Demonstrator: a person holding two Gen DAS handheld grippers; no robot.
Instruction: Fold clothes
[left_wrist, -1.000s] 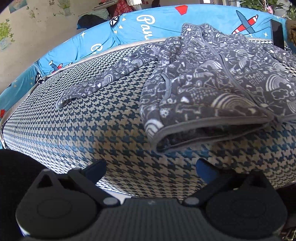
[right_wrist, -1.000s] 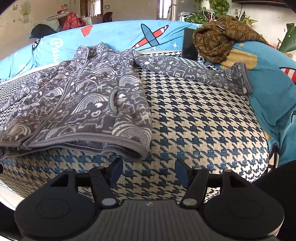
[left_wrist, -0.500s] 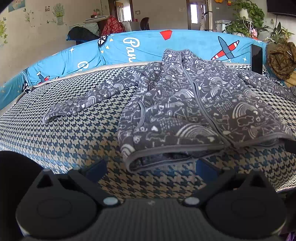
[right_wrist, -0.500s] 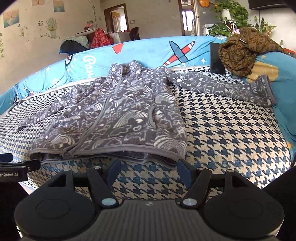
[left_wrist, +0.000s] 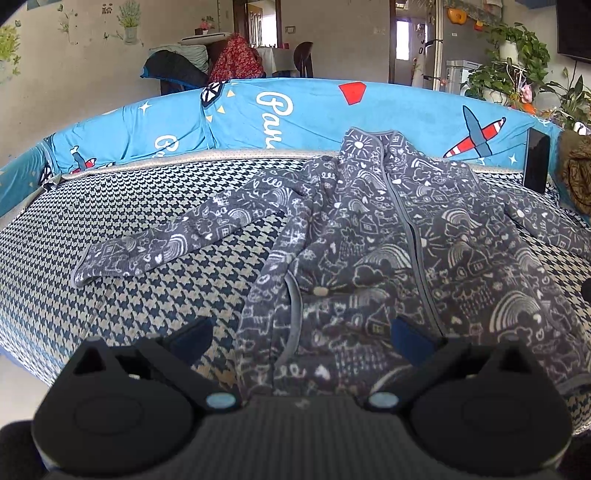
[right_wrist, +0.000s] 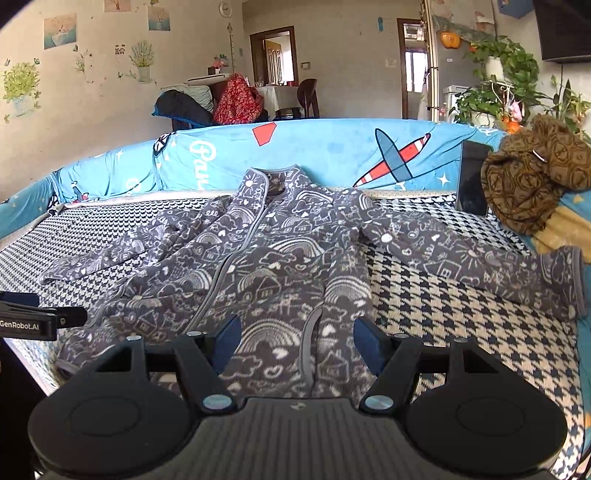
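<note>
Grey fleece jacket (right_wrist: 280, 280) lies spread, front up and zipped, on the houndstooth sofa seat (right_wrist: 461, 332) just ahead of both our grippers. Our right gripper (right_wrist: 297, 341) hangs over the jacket's near hem with its fingers spread and nothing between them; our left gripper (left_wrist: 299, 334) is spread too, above the hem at the other side, pinching nothing. From the right gripper, one sleeve (right_wrist: 480, 258) runs off to the right, its cuff touching the blue cushion (right_wrist: 585, 350). From the left gripper, the other sleeve (left_wrist: 177, 243) stretches away to the left. Beyond the collar stands the blue backrest (right_wrist: 332, 151) with its plane print. Far right of the right gripper, a brown cloth (right_wrist: 532, 177) sits bundled beside a dark phone (right_wrist: 472, 181).
</note>
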